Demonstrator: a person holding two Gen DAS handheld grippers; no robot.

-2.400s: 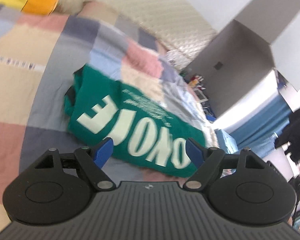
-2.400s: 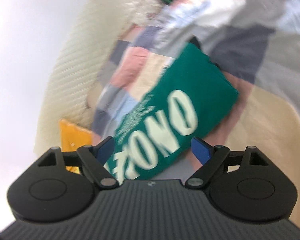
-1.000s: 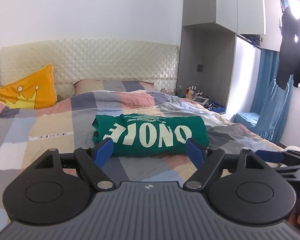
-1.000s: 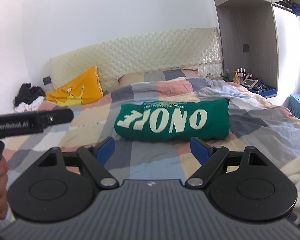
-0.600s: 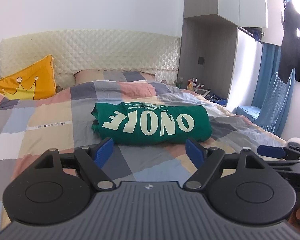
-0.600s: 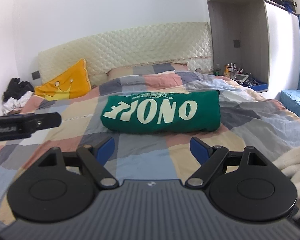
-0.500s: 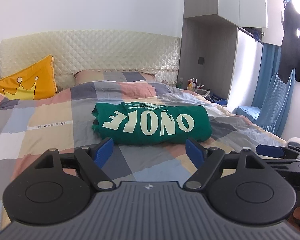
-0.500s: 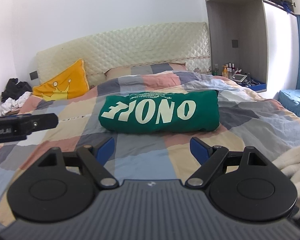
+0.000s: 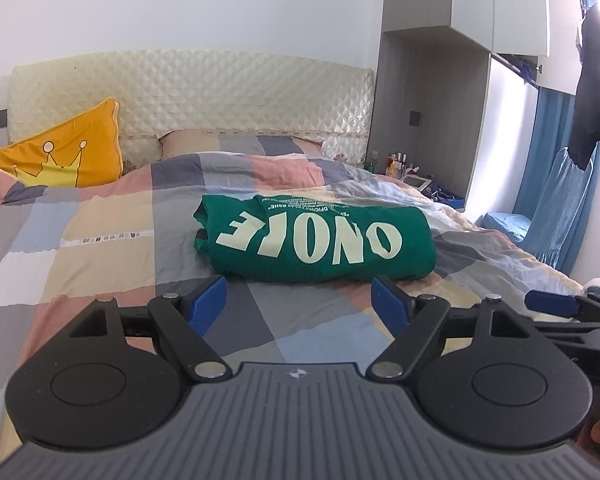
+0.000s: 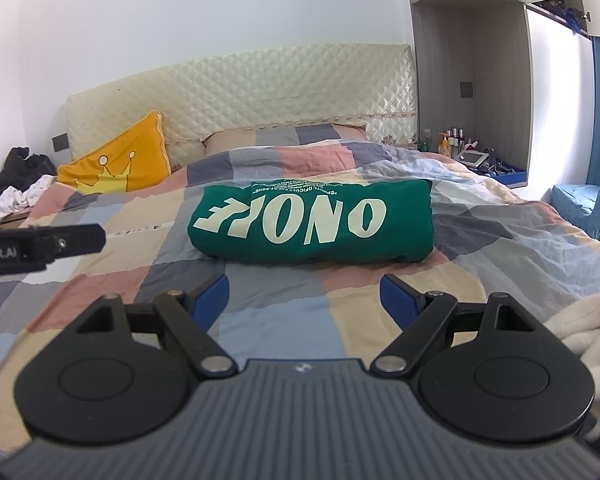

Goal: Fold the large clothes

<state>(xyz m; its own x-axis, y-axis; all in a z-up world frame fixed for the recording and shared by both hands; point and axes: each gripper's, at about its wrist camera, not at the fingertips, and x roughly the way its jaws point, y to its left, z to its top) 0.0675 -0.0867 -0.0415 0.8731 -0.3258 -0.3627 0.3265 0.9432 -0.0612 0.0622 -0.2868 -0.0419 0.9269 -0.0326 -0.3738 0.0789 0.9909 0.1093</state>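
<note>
A green garment [image 9: 316, 240] with large cream lettering lies folded into a compact bundle in the middle of the checked bedspread [image 9: 100, 232]; the right wrist view shows the same green garment [image 10: 312, 220]. My left gripper [image 9: 300, 304] hovers short of its near edge, open, nothing between the blue pads. My right gripper [image 10: 306, 300] is likewise open and empty, a little back from the bundle. Part of the right gripper shows at the right edge of the left wrist view, and the left one at the left edge of the right wrist view.
A yellow crown cushion [image 9: 64, 152] leans on the quilted headboard [image 9: 192, 100]. A bedside shelf [image 10: 472, 156] with bottles stands at the right, a blue curtain [image 9: 556, 208] beyond. A white fluffy blanket [image 10: 580, 320] lies near right. Clothes are piled far left [image 10: 16, 184].
Both grippers swung from a steep tilted view over the garment to a level view facing the headboard, then sank slightly. The garment stayed put and both grippers stayed open.
</note>
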